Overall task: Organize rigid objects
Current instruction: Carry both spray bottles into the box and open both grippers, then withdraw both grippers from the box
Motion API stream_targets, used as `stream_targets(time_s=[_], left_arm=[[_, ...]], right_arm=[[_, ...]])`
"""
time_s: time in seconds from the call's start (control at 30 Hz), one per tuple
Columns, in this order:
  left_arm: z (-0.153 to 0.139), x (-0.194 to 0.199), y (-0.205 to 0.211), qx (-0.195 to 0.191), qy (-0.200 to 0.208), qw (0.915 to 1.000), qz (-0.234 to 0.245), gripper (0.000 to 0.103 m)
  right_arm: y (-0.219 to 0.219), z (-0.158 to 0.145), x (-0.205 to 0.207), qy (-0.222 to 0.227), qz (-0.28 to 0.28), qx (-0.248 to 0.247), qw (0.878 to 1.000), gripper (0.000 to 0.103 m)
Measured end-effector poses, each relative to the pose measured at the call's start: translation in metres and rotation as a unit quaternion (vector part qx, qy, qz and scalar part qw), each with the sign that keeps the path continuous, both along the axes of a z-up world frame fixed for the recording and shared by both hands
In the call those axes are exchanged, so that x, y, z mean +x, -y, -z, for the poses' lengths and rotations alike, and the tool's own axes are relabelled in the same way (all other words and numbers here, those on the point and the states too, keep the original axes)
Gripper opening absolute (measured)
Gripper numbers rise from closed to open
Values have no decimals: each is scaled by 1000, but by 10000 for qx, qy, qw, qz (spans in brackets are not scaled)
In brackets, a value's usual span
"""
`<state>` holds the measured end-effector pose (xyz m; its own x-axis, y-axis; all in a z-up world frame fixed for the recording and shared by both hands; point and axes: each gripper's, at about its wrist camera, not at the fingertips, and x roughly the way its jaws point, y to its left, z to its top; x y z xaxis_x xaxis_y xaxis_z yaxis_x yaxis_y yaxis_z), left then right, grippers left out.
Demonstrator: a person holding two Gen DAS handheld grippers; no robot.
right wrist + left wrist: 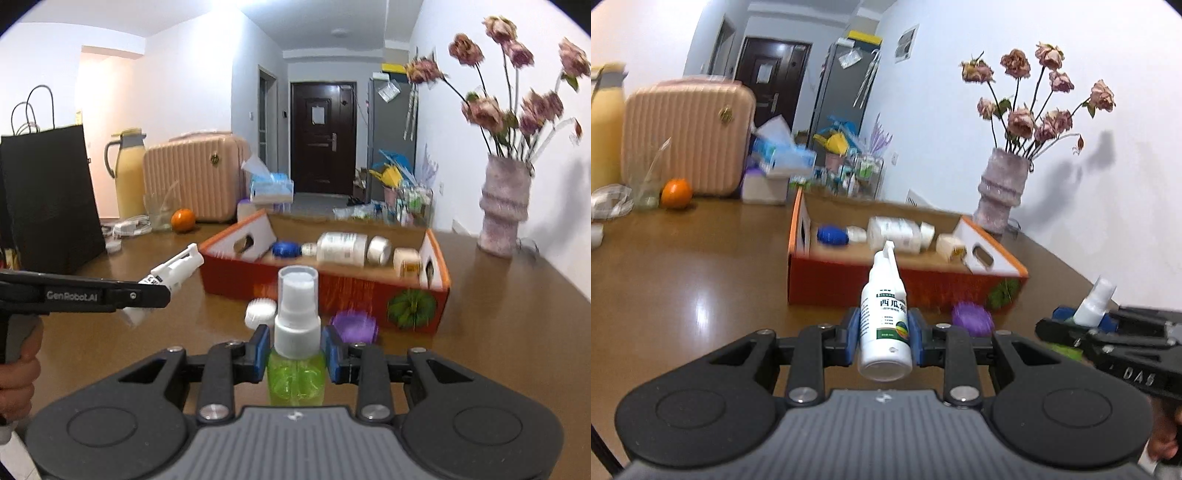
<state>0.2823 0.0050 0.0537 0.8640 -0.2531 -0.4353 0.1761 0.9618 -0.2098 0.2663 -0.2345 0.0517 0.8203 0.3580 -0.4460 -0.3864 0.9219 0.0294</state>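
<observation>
My left gripper [882,338] is shut on a white nozzle bottle [884,325] with a green label, held above the table in front of the orange cardboard box [905,286]. My right gripper [295,352] is shut on a green spray bottle [297,347] with a clear cap, also lifted before the box [332,291]. Each gripper shows in the other's view: the right one [1086,319] at right, the left one [155,291] at left. Inside the box lie a blue-capped bottle [286,249], a large white bottle [343,249] and a small cream jar [406,260]. A purple round thing [354,326] and a white cap [260,312] sit on the table by the box.
A vase of dried roses [504,206] stands at the right by the wall. At the back left are a pink suitcase [192,179], an orange [183,220], a glass [159,214], a yellow jug [127,173], a tissue box [271,188] and a black bag [48,199].
</observation>
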Motion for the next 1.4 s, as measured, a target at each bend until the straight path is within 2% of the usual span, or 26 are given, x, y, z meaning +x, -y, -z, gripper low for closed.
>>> stream_targets(time_s=[0.13,0.23,0.4,0.5,0.67,0.83,0.97,1.1,1.27,1.4], left_arm=[[-17,52,-3,118,111,9997,155,28],[-17,101,-3,273,-29,9994,208,28],[5,184,-4,255,-737,9963,359,28],[18,209,-3,425,-876,9946,348,28],[30,222,-4,557,-781,9947,372,28],[27,227,-10,450,-867,9949,250,30],[15,220,-13,512,-839,9950,152,31],[-2,204,-16,555,-744,9956,113,36],[-26,172,-10,732,-565,9957,108,37],[-39,142,0,868,-402,9953,134,45]], right_arm=[[1,-30,50,384,-64,-129,9992,30],[-1,-45,108,498,-12,-274,9984,30],[-6,-35,224,178,160,-401,9989,30],[-3,-18,259,119,518,-409,9977,30],[11,18,247,-283,456,-655,9964,27],[20,27,237,-465,499,-795,9945,27],[26,17,235,-432,538,-730,9949,27],[28,-3,230,-389,475,-668,9959,27],[30,-21,219,-590,354,-438,9967,28],[30,-34,195,-572,289,-300,9975,30]])
